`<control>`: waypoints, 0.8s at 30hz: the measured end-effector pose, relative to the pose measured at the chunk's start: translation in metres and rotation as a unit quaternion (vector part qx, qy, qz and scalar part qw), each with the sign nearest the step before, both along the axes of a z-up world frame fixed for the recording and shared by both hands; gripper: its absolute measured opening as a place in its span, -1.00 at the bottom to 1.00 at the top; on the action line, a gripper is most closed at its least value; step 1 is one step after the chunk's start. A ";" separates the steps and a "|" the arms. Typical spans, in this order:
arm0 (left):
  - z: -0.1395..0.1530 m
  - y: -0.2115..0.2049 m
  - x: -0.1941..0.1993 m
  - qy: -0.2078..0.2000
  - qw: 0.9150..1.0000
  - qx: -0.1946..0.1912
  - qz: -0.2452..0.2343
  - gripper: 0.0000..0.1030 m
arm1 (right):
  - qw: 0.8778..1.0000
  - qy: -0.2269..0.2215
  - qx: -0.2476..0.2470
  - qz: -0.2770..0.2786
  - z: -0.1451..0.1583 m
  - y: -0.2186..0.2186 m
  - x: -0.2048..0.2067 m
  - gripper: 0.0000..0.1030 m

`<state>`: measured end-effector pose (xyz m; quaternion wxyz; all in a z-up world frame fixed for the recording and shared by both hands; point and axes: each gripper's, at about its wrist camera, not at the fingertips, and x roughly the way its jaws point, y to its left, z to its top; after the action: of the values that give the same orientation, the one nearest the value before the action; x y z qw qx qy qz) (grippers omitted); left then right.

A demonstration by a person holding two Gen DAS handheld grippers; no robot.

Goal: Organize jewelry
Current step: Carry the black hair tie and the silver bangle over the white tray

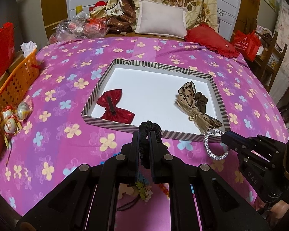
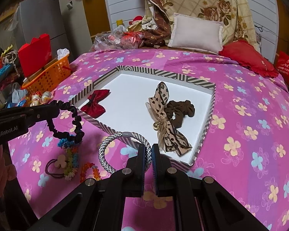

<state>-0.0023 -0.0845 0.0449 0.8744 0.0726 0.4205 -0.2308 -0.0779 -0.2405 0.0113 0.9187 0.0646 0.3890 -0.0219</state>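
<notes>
The left tool (image 1: 146, 134) is gripping a black scrunchie (image 1: 154, 129) just before the near edge of the striped tray (image 1: 154, 64), above the floral bedspread (image 1: 57, 134). The right tool (image 2: 150, 150) is clamping a silver braided bracelet (image 2: 113, 140) at the tray's near corner. Inside the tray are lying a red bow (image 2: 95, 103), a leopard bow (image 2: 163, 119) and a brown scrunchie (image 2: 183, 109).

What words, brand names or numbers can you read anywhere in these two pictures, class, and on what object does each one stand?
"GenRobot.AI": white letters on the side of the left gripper, seen from the right wrist view.
"DAS": faint letters on the body of the right gripper, seen from the left wrist view.
Red shopping bag: white logo and lines of print, too small and blurred to read.
Grey fridge: small stickers, unreadable.
</notes>
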 end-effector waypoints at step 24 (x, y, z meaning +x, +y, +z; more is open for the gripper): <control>-0.012 -0.025 0.085 0.045 0.998 -0.036 0.032 -0.85 | 1.000 0.019 0.015 -0.007 -0.010 -0.012 0.071 -0.88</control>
<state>0.0829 -0.1094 0.0332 0.8635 0.0164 0.4533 -0.2206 -0.0072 -0.2529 0.0017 0.9099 0.0805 0.4063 -0.0234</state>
